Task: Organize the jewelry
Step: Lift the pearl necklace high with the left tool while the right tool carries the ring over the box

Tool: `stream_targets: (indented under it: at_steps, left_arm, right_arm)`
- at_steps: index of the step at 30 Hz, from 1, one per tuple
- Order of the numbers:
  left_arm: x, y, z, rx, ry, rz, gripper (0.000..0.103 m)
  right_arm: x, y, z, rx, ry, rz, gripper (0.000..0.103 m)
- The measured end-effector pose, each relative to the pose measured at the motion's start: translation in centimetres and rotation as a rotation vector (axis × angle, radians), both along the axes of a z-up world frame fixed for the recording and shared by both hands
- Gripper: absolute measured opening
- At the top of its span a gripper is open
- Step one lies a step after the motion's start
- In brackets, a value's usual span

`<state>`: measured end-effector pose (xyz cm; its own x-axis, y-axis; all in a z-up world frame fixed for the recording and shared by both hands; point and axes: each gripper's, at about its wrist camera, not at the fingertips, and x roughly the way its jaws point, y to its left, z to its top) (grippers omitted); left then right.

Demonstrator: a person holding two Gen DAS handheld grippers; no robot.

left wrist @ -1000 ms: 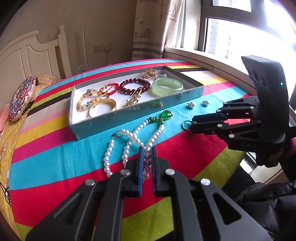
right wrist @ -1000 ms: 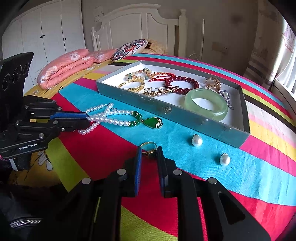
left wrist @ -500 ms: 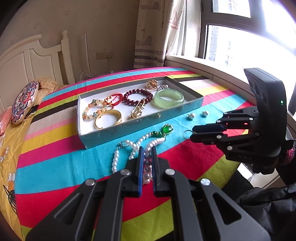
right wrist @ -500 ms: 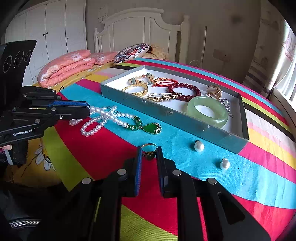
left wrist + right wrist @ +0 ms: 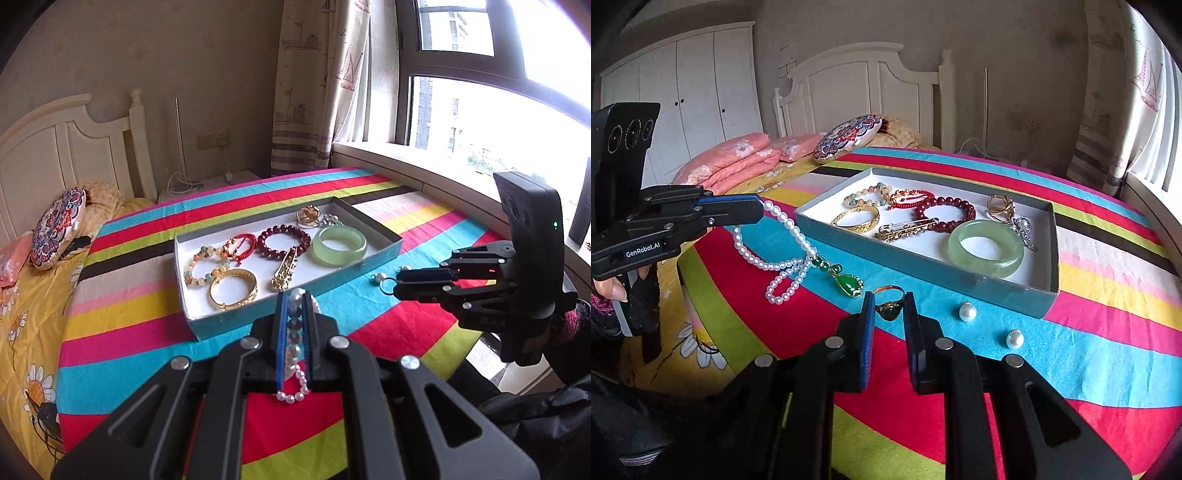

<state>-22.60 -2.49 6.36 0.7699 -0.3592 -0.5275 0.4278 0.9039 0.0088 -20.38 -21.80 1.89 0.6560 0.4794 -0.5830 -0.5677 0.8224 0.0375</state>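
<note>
While the left gripper (image 5: pixel 759 212) pinches the pearl necklace (image 5: pixel 786 254) with fingers closed on the strand, the right gripper (image 5: pixel 889 312) holds a gold ring (image 5: pixel 889 308) between narrowly set fingers.

Item, necklace: one end raised, green pendant (image 5: pixel 848 284) and lower loop apparently resting on the striped bed cover (image 5: pixel 1108 354), just beside the tray (image 5: pixel 923 266). Judged step: carry it over the near wall and lower it inside. Advice: lift until the pendant hangs free, else it may snag the wall; aim for the bare floor near the gold bangle (image 5: pixel 233 293).

Item, tray: holds bead bracelets, jade bangle (image 5: pixel 985 248), brooch.

Item, two loose pearls (image 5: pixel 967 313): on the cover, outside.

View notes: the right camera shows the drape and pendant; the left camera shows only beads between its fingers (image 5: pixel 282 332), plus the ring projecting from the right gripper.
</note>
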Motion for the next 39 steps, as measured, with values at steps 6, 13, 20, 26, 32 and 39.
stream_targets:
  at_steps: [6,13,20,26,32,39]
  left_arm:
    - [-0.3,0.4,2.0,-0.010,-0.047,0.002,0.007]
    - [-0.4,0.9,4.3,-0.024,-0.101,0.003,0.007]
    - [-0.4,1.5,6.8,-0.032,-0.153,0.002,0.007]
    - [-0.4,0.9,9.8,-0.002,-0.224,-0.018,0.007]
    - [0.2,0.7,12.9,-0.010,-0.269,-0.031,0.007]
    - [3.0,0.0,15.1,-0.004,-0.266,-0.057,0.007]
  right_arm:
    - [-0.2,-0.6,0.9,0.014,-0.023,-0.016,0.016]
    - [-0.3,-1.0,1.7,0.030,-0.043,-0.033,0.016]
    - [-0.3,-1.1,2.3,0.036,-0.055,-0.035,0.016]
    - [-0.3,-1.1,3.3,0.046,-0.080,-0.035,0.016]
    - [0.3,-1.3,4.4,0.048,-0.100,-0.044,0.016]
    - [2.2,-1.0,4.6,0.037,-0.100,-0.060,0.016]
